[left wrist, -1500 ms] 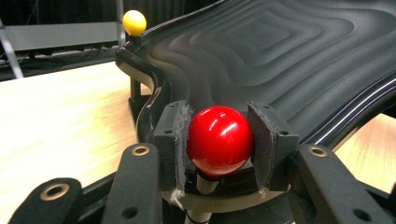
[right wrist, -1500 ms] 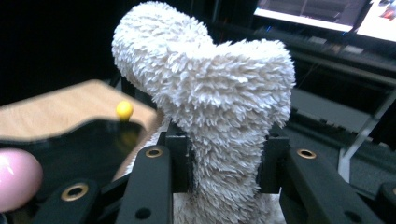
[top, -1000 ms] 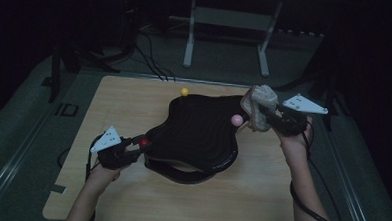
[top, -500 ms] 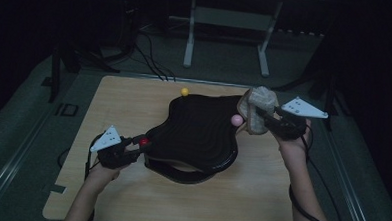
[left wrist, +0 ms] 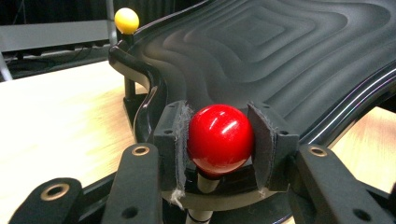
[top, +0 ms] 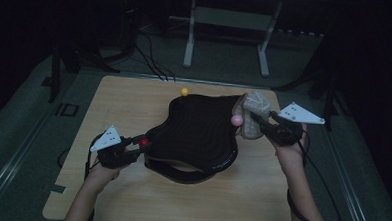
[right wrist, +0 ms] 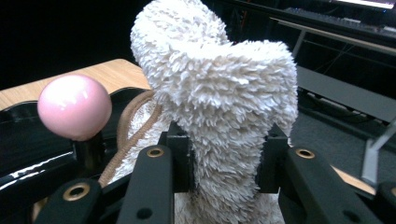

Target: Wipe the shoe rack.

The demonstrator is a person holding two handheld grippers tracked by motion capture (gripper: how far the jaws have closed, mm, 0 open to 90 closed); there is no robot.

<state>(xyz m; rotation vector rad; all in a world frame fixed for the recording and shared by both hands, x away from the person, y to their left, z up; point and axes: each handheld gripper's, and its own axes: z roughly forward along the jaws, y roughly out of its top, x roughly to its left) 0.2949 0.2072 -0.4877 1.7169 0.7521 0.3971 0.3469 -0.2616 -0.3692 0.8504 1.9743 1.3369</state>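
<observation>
Cloth (top: 254, 118), a pale fluffy wad, is held bunched and upright in the right tool (top: 261, 123), whose jaws are closed narrowly on its lower part, as confirmed in the right gripper view (right wrist: 219, 116). It is positioned at the right-hand edge of the black tray (top: 198, 135), just beside the pink knob (top: 237, 121) that stands on that edge. Whether the cloth touches the tray surface cannot be told from the high view.

The left tool (top: 135, 147) is clamped on the red knob (left wrist: 220, 138) at the near-left corner of the tray; both pads are seen pressed against the ball. A yellow knob (top: 185, 91) stands at the far corner of the tray. The tray itself, ribbed in concentric ripples, is seen tilted, with its left corner raised off the table (top: 109, 106).

Step in hand, as judged: the tray is being steadied by its red knob while the cloth is brought to its right edge, apparently for wiping the rippled surface.

Next move, as judged: the cloth needs to be lowered onto the tray past the pink knob and drawn across the ripples, with the grip on the cloth kept firm so that the wad is not shed. The hold on the red knob should be maintained so that the tray does not slide or tip under the wiping pressure.
</observation>
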